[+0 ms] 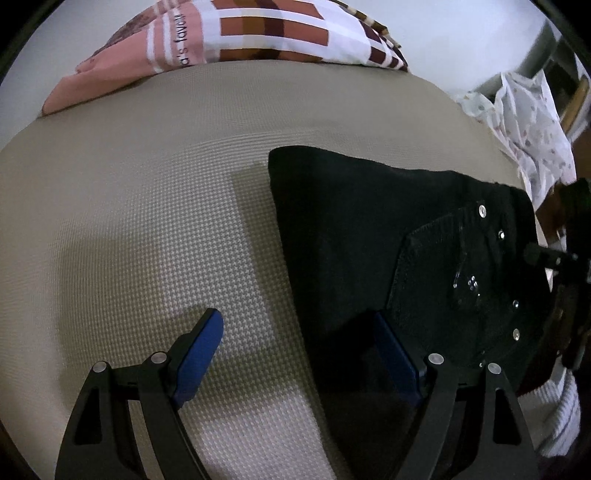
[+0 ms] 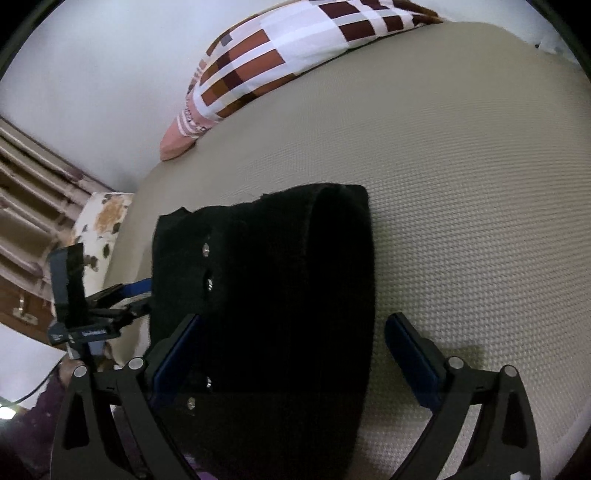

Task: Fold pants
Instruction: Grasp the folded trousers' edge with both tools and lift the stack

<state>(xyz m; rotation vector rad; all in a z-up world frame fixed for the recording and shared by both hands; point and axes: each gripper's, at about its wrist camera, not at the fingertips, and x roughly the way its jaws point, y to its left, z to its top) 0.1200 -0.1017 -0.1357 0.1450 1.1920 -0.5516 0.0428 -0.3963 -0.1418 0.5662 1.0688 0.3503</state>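
Black pants (image 1: 351, 229) lie folded into a compact stack on a beige textured bed (image 1: 147, 184). The back pocket with metal rivets faces up. My left gripper (image 1: 299, 354) is open and low over the stack's left edge, one blue pad on the bedcover and one over the cloth. In the right wrist view the pants (image 2: 295, 295) lie between the jaws of my open right gripper (image 2: 291, 354). The left gripper (image 2: 122, 295) shows there at the stack's far left side.
A checked brown and white pillow (image 1: 280, 33) and a pink cloth (image 1: 110, 74) lie at the bed's head by the white wall. A crumpled floral fabric (image 1: 528, 125) sits at the bed's right edge. A patterned cloth (image 2: 103, 225) and wooden furniture (image 2: 29, 206) lie beyond the bed's left side.
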